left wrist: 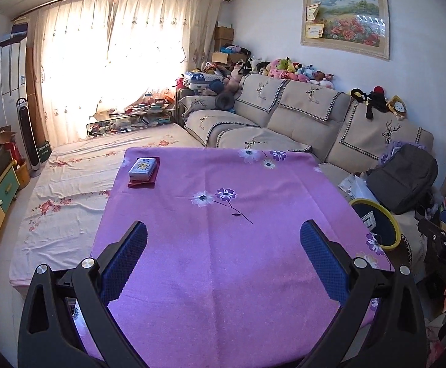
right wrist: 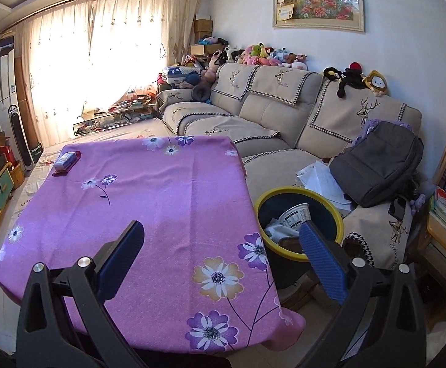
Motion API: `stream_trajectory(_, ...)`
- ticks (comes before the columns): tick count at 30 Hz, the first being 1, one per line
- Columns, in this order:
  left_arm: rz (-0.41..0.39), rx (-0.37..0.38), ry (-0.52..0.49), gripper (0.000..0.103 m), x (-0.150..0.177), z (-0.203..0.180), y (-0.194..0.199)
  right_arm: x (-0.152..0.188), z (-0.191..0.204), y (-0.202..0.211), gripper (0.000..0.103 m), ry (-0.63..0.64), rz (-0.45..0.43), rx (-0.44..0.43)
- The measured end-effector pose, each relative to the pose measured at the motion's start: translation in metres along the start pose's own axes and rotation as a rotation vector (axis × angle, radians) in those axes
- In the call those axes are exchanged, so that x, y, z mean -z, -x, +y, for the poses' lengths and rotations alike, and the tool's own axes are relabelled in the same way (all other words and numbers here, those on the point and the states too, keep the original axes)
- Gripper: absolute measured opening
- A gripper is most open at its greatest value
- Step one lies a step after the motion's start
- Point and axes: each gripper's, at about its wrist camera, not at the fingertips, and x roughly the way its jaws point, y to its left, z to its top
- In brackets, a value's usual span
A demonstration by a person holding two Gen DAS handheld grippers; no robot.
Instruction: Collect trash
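A dark bin with a yellow rim [right wrist: 299, 211] stands right of the table; it also shows in the left wrist view [left wrist: 376, 224]. Inside it lie a white paper cup [right wrist: 295, 214] and a crumpled white tissue [right wrist: 276, 230]. My left gripper [left wrist: 223, 245] is open and empty above the near part of the purple flowered tablecloth [left wrist: 210, 184]. My right gripper [right wrist: 223, 245] is open and empty over the table's near right corner [right wrist: 167, 190], its right finger in front of the bin.
A small tissue pack on a dark red book [left wrist: 143, 170] lies at the table's far left, also in the right wrist view [right wrist: 66, 161]. A beige sofa [right wrist: 269, 116] behind holds a grey backpack [right wrist: 376, 162], papers [right wrist: 321, 178] and plush toys. A floral sheet [left wrist: 69, 184] lies left.
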Motion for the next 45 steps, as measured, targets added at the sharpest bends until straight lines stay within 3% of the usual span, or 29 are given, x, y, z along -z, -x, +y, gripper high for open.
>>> stream_trajectory(45, 0.015, 0.014, -0.022, 0.098, 0.0003, -0.0112, -0.0078, 0.0060, 0.0002, -0.0108, 0.096, -0.015, 0.012, -0.014)
